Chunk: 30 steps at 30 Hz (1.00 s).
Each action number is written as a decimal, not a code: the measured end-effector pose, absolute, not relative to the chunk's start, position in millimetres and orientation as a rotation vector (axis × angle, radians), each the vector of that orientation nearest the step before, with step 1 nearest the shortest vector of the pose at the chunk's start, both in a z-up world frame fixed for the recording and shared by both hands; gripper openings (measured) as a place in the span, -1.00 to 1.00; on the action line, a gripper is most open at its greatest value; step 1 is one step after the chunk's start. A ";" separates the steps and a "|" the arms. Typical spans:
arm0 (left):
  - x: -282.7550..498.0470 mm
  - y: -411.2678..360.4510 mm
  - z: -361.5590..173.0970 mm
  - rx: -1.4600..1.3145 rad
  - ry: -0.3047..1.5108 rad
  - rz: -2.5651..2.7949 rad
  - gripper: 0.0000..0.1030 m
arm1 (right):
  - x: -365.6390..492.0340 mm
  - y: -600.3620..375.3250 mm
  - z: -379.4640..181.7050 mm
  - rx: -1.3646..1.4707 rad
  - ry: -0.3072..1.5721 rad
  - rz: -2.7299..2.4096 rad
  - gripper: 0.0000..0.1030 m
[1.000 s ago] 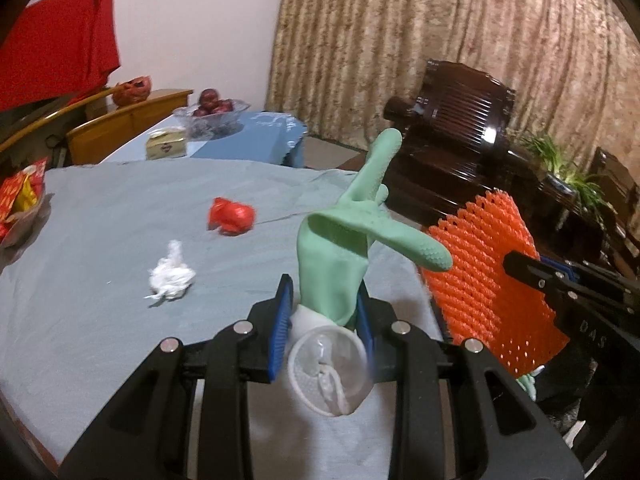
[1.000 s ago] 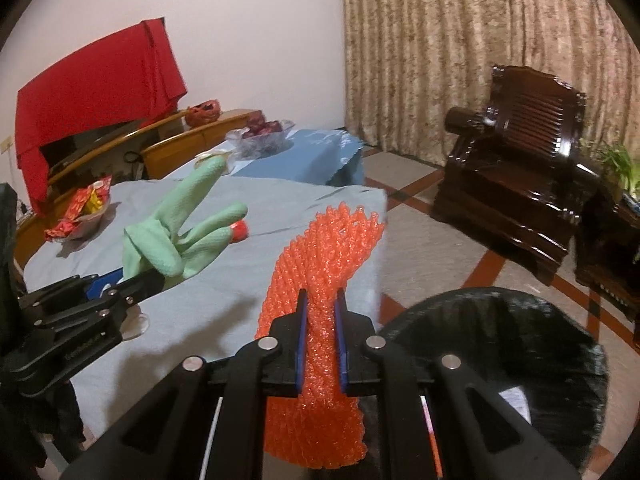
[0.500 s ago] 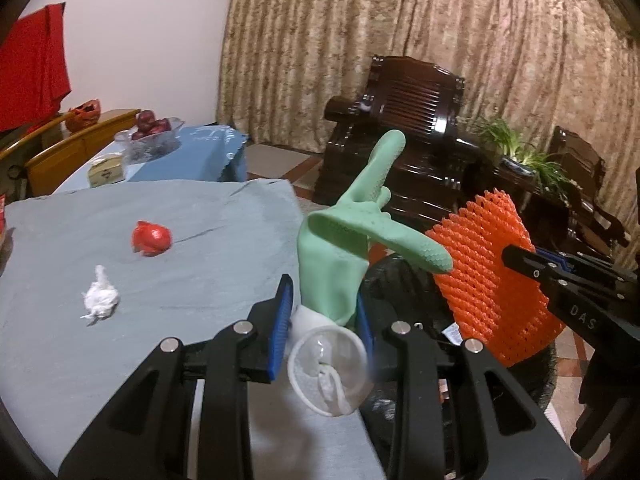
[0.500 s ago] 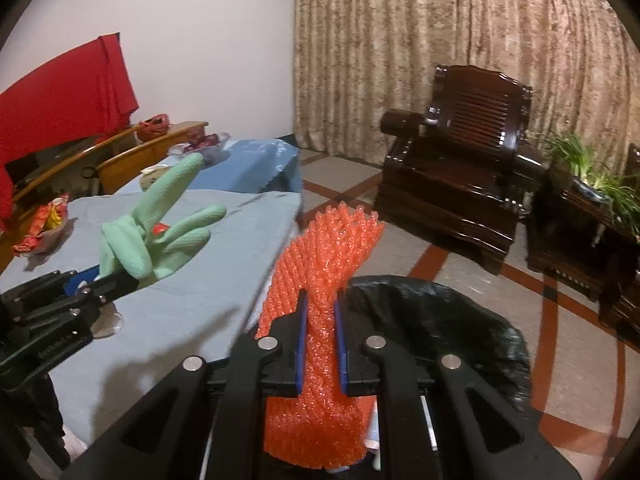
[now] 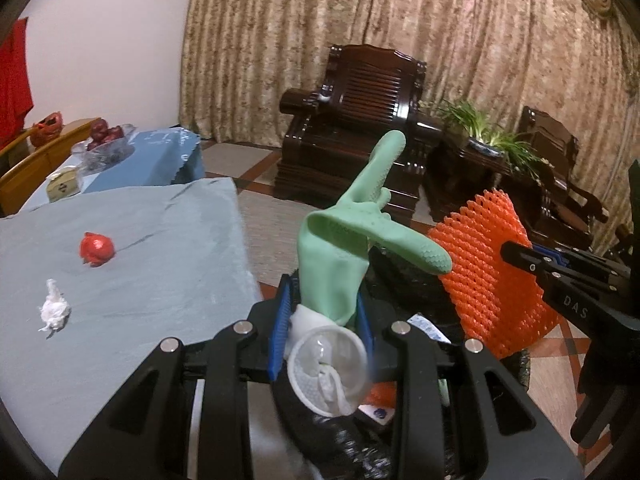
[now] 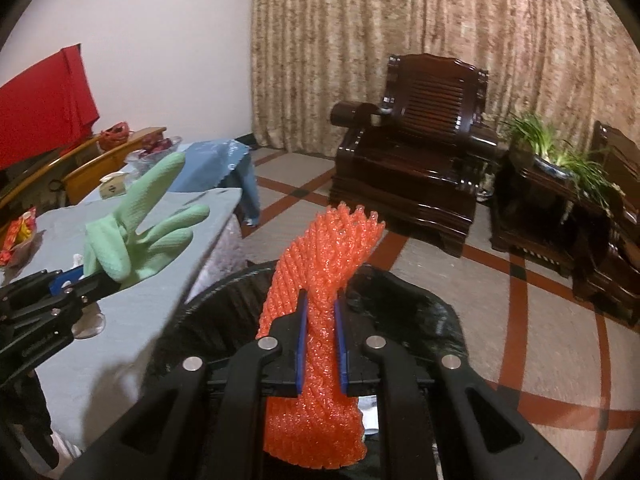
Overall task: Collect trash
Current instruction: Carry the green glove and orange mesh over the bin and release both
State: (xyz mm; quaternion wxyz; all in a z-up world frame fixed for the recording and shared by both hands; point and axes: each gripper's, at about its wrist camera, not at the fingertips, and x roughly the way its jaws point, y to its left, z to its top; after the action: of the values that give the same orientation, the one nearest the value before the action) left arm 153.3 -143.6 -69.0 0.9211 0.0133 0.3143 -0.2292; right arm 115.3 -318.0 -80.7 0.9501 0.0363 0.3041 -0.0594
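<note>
My left gripper [image 5: 322,312] is shut on a green rubber glove [image 5: 344,248] with a clear plastic cup [image 5: 326,368] below it, held at the table's edge above the black-lined trash bin [image 5: 404,276]. The glove also shows in the right wrist view [image 6: 136,232]. My right gripper [image 6: 320,332] is shut on an orange foam net [image 6: 320,292] over the bin [image 6: 408,292]. The net also shows in the left wrist view [image 5: 488,280]. A red wrapper [image 5: 96,249] and a white tissue wad [image 5: 54,312] lie on the grey tablecloth [image 5: 160,272].
A dark wooden armchair [image 6: 412,168] and a side table with a plant [image 6: 548,160] stand behind the bin. A blue-clothed table with a fruit bowl [image 5: 106,142] and a small box [image 5: 62,184] stands beyond. A snack packet [image 6: 20,232] lies at the table's far left.
Both grippers have swung right, off the table toward the bin, still holding the glove with cup and the net. The bin now lies directly under them.
</note>
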 end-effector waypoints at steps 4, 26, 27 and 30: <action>155.8 -162.3 -75.6 0.043 0.655 -0.500 -0.44 | 111.4 -330.9 -83.2 0.073 0.621 -0.150 -0.77; 172.7 -201.3 -131.0 0.055 0.723 -0.616 0.04 | 116.1 -363.7 -131.8 0.107 0.729 -0.226 -0.04; 172.4 -198.5 -130.7 0.056 0.722 -0.613 0.09 | 115.1 -363.9 -132.6 0.110 0.729 -0.227 0.06; 171.4 -188.1 -127.1 0.061 0.709 -0.592 0.35 | 109.9 -364.8 -130.6 0.109 0.712 -0.241 0.58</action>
State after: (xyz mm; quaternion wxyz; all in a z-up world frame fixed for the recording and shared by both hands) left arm 171.4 -188.1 -127.1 0.8949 0.0293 0.3418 -0.2854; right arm 109.9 -364.8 -130.6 0.9287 0.0533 0.3476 -0.1178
